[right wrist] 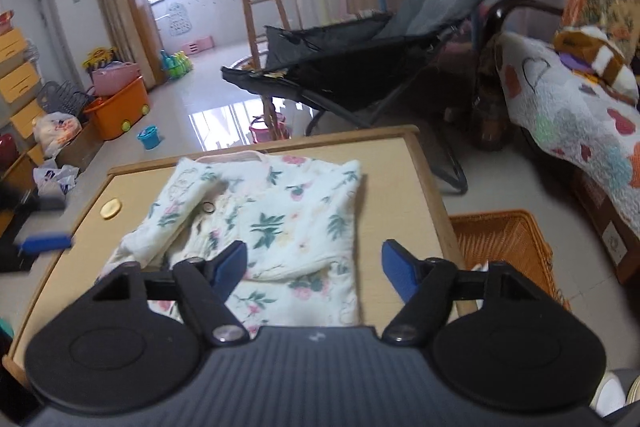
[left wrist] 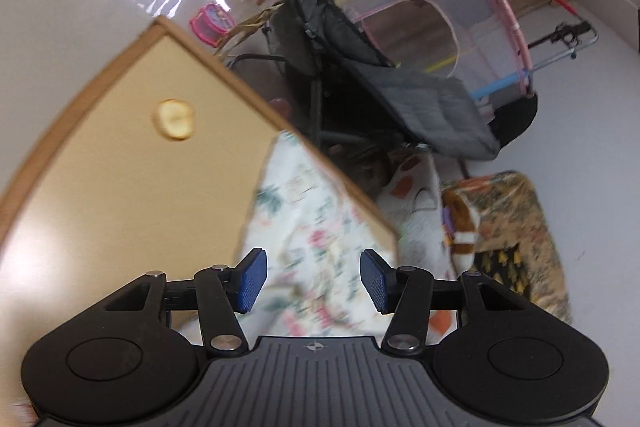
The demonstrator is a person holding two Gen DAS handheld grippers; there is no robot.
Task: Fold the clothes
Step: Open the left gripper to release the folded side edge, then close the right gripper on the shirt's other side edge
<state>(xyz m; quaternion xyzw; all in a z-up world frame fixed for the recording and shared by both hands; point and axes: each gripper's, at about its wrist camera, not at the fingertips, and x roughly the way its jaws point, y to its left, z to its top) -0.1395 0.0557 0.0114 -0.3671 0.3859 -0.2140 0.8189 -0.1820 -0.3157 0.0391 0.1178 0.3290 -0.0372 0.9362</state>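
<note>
A white garment [right wrist: 280,223] printed with green leaves and pink flowers lies partly folded on the beige table [right wrist: 416,195], one sleeve turned across its left side. My right gripper [right wrist: 315,263] hovers over the garment's near edge, open, with nothing between its blue pads. In the tilted, blurred left wrist view the same garment [left wrist: 312,247] lies by the table's [left wrist: 120,187] corner. My left gripper [left wrist: 315,279] is open above it, pads apart and not pinching cloth. One blue pad of the left gripper [right wrist: 44,242] shows blurred at the table's left side.
A round yellow disc [right wrist: 111,207] lies on the table's left part. An orange wicker basket [right wrist: 504,243] stands on the floor right of the table. Beyond are a grey reclining chair [right wrist: 360,67], a sofa with a quilt [right wrist: 560,115] and an orange bin [right wrist: 120,111].
</note>
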